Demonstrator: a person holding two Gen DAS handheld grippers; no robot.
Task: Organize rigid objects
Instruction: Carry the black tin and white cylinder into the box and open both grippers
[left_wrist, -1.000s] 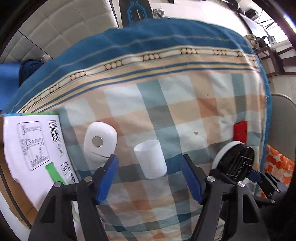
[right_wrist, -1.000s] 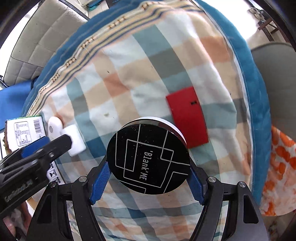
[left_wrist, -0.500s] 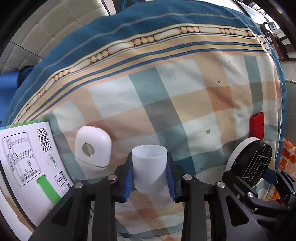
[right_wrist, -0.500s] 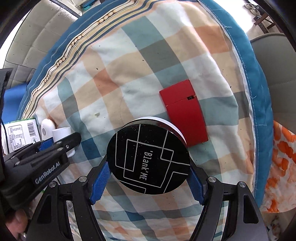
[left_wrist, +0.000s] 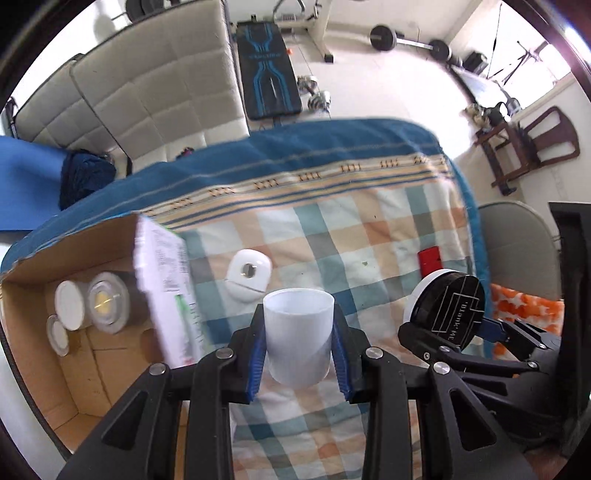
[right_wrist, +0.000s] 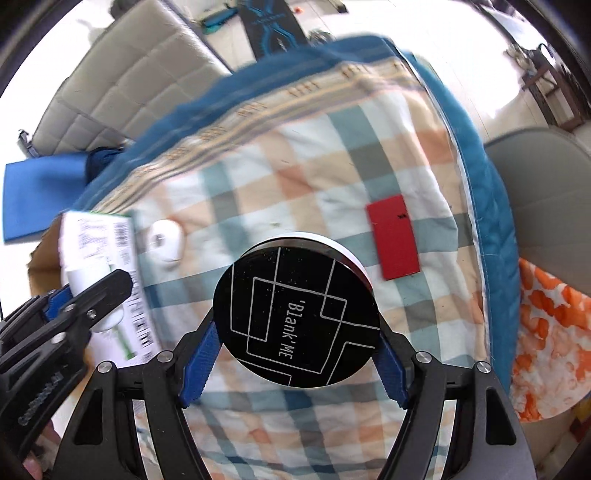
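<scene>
Left wrist view: my left gripper (left_wrist: 298, 341), spread a second ago, now pinches the white cup (left_wrist: 298, 341) at lower center, off the cloth, while my right gripper (right_wrist: 295, 352) clamps the black tin (right_wrist: 295, 317), both ready for boxing.

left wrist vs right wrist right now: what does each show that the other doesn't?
Left wrist only: inside of the brown cardboard box, with round white lidded jars.
Right wrist only: the orange-and-white patterned fabric in full, beside the bed.
Both: left claw shut on the white plastic cup, right claw shut on the round black-lidded tin, flat red card, white oval gadget, checked blanket.
</scene>
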